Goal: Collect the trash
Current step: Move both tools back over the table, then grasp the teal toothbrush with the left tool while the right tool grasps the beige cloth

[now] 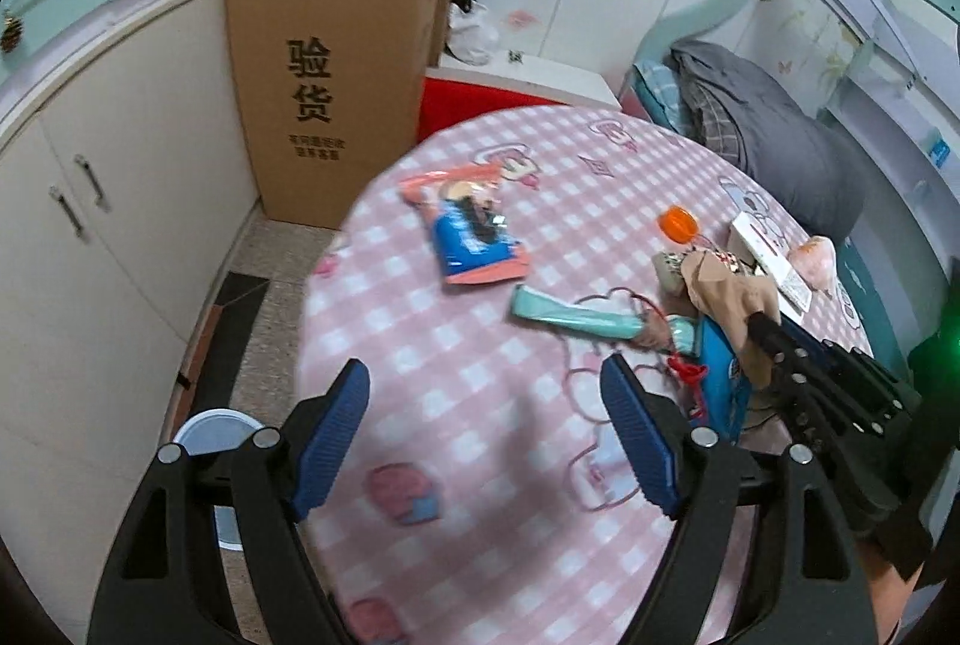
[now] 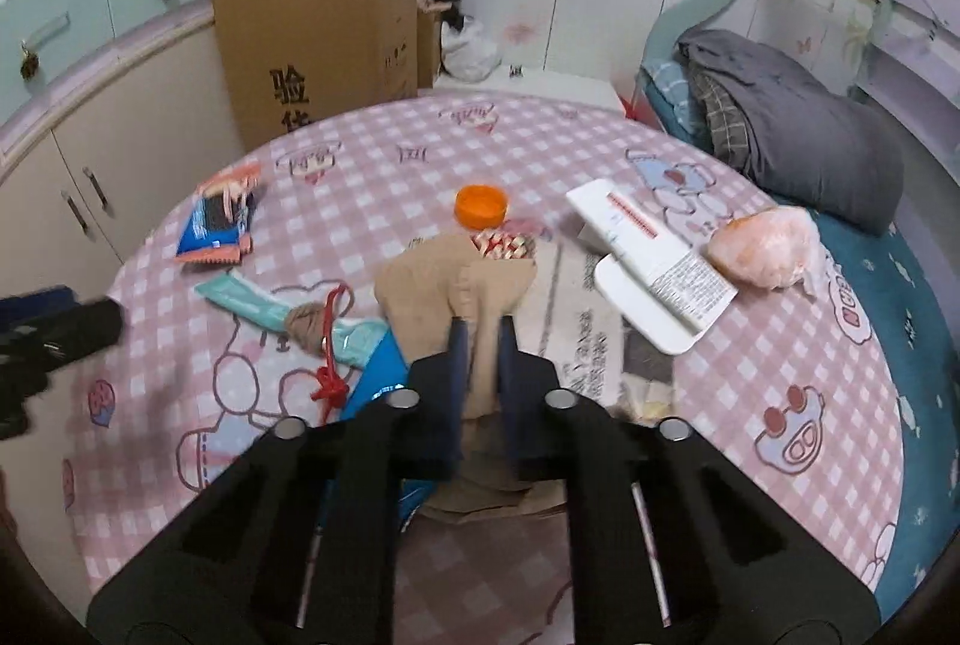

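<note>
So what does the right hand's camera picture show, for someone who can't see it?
The right gripper is shut on a crumpled beige cloth on a pink checked tablecloth. Around it lie an orange plastic lid, a white box and a blue snack wrapper.

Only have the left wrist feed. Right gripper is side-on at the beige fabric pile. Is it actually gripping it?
Observer: Yes. In the right wrist view the right gripper has both pads closed on a fold of the beige fabric.
Operator: Anything under that fabric? I can't see past it.
Observer: A newspaper lies flat on the pink checked cloth. It runs under the fabric, and its far side reaches the white box.
</note>
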Tool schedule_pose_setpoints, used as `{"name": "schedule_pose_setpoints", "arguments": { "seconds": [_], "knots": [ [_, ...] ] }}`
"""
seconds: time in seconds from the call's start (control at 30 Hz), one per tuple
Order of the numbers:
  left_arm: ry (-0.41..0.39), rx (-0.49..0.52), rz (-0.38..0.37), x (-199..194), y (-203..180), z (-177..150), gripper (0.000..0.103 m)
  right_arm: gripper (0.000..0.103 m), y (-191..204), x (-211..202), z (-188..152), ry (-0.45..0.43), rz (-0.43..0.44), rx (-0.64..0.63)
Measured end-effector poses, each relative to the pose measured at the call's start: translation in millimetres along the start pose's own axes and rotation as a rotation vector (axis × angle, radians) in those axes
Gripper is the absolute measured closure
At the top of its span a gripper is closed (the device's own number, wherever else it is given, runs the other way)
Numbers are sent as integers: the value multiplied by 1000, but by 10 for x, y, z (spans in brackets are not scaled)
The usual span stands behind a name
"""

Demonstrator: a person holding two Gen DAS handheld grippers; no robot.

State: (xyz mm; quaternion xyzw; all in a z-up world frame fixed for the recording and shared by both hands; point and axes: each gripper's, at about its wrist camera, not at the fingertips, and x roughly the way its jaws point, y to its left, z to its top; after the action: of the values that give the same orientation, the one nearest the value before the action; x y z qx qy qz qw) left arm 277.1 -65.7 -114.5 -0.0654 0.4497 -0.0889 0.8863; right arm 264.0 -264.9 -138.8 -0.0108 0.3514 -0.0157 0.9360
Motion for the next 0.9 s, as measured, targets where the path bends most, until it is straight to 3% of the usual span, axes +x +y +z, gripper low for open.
{"name": "schedule_pose_setpoints", "arguments": {
  "seconds": [0.17,0.3,0.5,0.6,0.63,0.77,0.83,0.87,0.9],
  "knots": [
    [-10,142,33,111,-235,32,25,95,-173,-188,76,-58,15,44],
    [-70,461,168,220,-574,-25,25,95,-215,-275,98,-74,34,57],
    [-29,631,138,491,-814,22,28,95,-175,-255,60,-61,87,73],
    [10,683,120,627,-897,40,41,95,-155,-236,32,-52,101,81],
    [22,687,102,638,-909,56,52,95,-156,-237,27,-51,102,83],
    [46,714,75,638,-974,48,72,95,-144,-235,-3,-42,119,94],
    [35,741,84,614,-1019,-1,89,95,-143,-251,-9,-40,125,102],
    [26,729,76,559,-1022,-3,103,95,-136,-273,-9,-41,126,101],
    [32,709,69,526,-1017,-5,103,95,-124,-295,-7,-43,126,100]
  ]
}}
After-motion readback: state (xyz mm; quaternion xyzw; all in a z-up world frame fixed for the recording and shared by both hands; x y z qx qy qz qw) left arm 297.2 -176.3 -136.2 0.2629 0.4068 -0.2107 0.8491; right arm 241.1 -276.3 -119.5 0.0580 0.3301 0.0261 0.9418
